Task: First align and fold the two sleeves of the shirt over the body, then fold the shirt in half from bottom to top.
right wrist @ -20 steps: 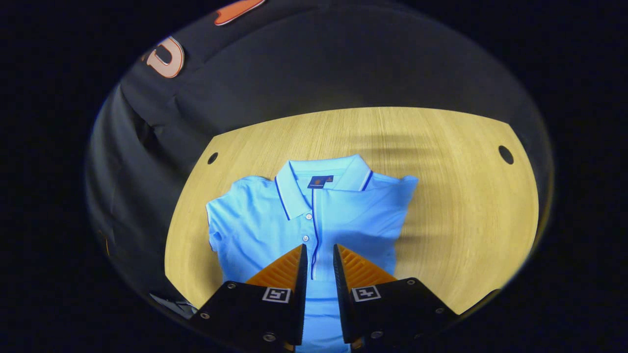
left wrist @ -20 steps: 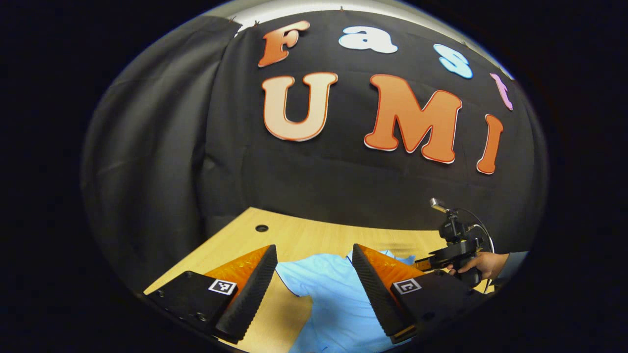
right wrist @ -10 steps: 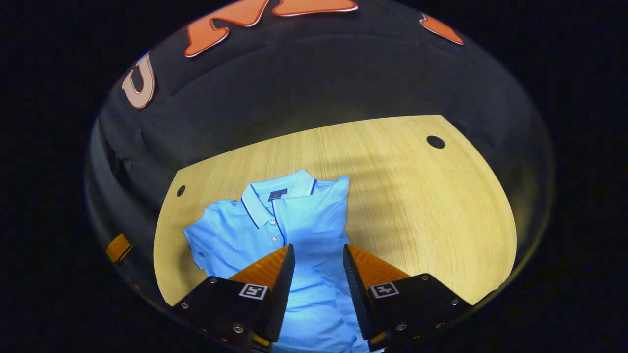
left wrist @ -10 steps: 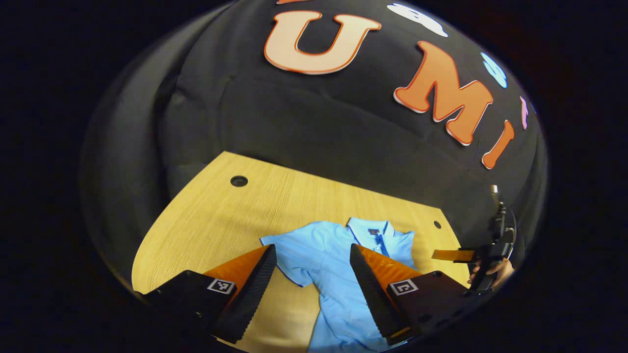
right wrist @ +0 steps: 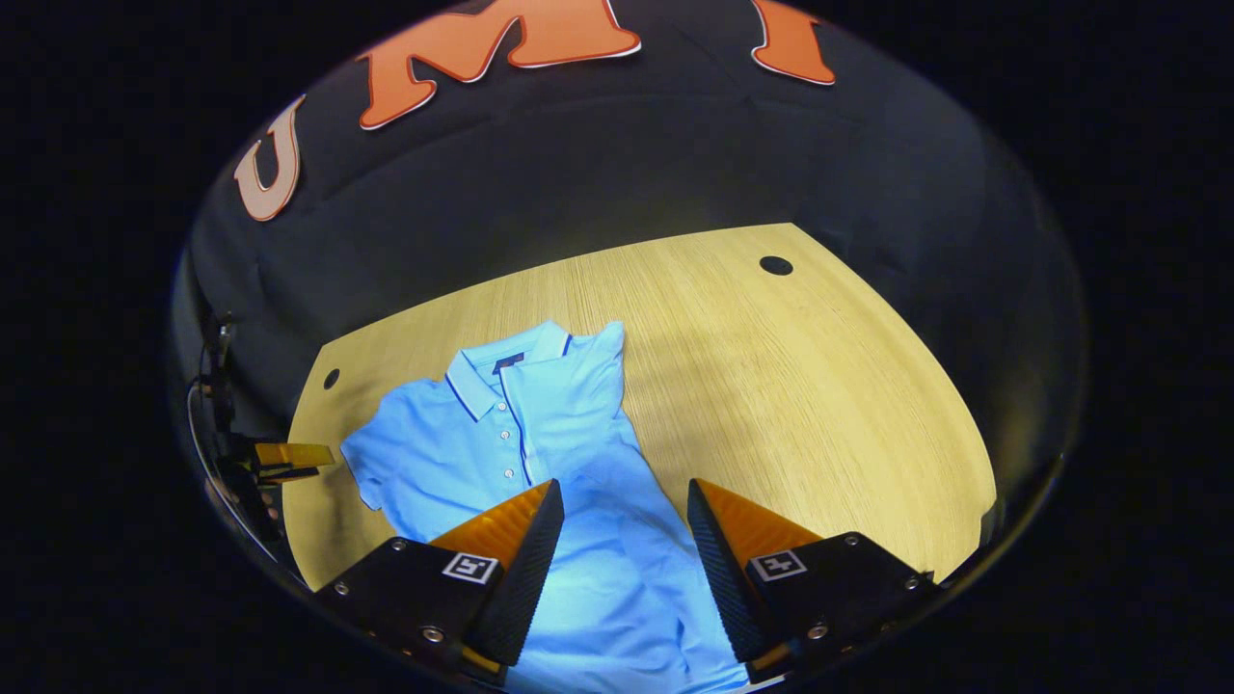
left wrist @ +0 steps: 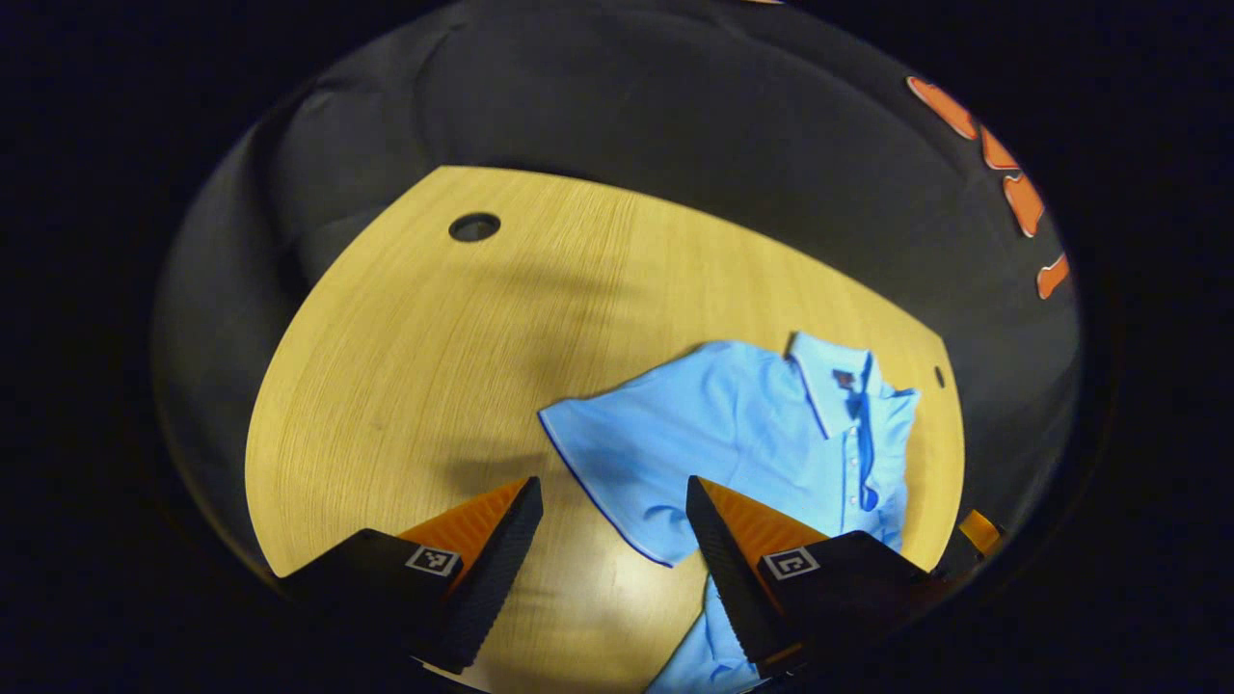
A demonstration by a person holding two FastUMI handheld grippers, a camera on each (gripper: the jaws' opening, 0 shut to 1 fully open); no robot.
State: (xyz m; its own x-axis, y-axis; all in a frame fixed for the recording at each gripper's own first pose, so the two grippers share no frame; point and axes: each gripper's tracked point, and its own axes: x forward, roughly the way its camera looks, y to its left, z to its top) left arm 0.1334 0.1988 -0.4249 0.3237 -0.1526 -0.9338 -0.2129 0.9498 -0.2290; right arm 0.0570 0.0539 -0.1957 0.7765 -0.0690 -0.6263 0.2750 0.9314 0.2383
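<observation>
A light blue polo shirt (left wrist: 771, 424) lies face up on the wooden table (left wrist: 405, 366), collar toward the wall. One short sleeve (left wrist: 617, 453) is spread flat on the wood, its hem just beyond my left gripper (left wrist: 614, 492), which hovers open above it. In the right gripper view the shirt (right wrist: 482, 453) has its other side folded over the body (right wrist: 588, 386). My right gripper (right wrist: 625, 487) is open above the lower body, holding nothing. The left gripper (right wrist: 289, 453) shows small at the table's left edge, beside the spread sleeve (right wrist: 376, 463).
The table has a round cable hole near each far corner (left wrist: 474, 227) (right wrist: 775, 265). Bare wood lies on both sides of the shirt. Black cloth walls close in behind the table. A bit of the right gripper (left wrist: 979, 530) shows at the shirt's far side.
My right gripper's fingers have spread from nearly closed to wide open and it has drawn back to the right. My left gripper has tipped down toward the spread sleeve.
</observation>
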